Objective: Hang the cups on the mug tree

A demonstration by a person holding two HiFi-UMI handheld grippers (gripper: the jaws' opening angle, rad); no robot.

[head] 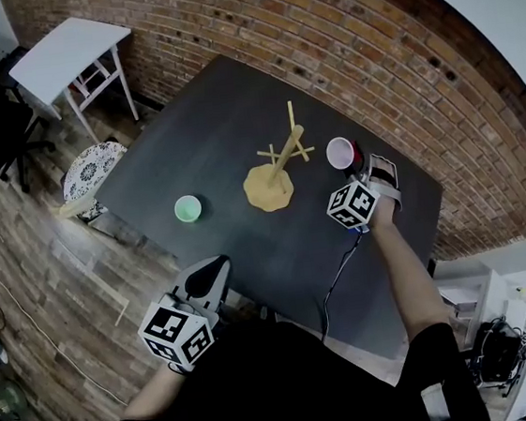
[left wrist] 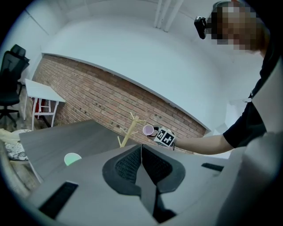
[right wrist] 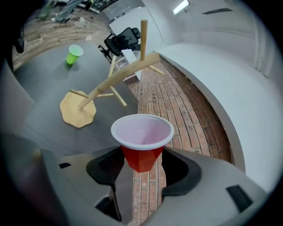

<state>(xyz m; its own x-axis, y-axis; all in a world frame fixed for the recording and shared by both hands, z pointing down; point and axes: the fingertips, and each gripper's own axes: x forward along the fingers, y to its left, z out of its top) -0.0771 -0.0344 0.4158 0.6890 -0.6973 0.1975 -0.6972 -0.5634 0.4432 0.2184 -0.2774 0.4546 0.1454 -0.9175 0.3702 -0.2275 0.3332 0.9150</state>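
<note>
Here the red cup (right wrist: 142, 148) has a white rim and faceted base.

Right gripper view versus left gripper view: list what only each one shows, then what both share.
Only the right gripper view: the right gripper with its jaws clamped on the red cup at its red wall. Only the left gripper view: the left gripper, jaws shut on nothing, plus the right gripper's marker cube and the person's forearm. Both: the mug tree, the green cup, the dark table, the brick wall, and the red cup, seen small from the left.
</note>
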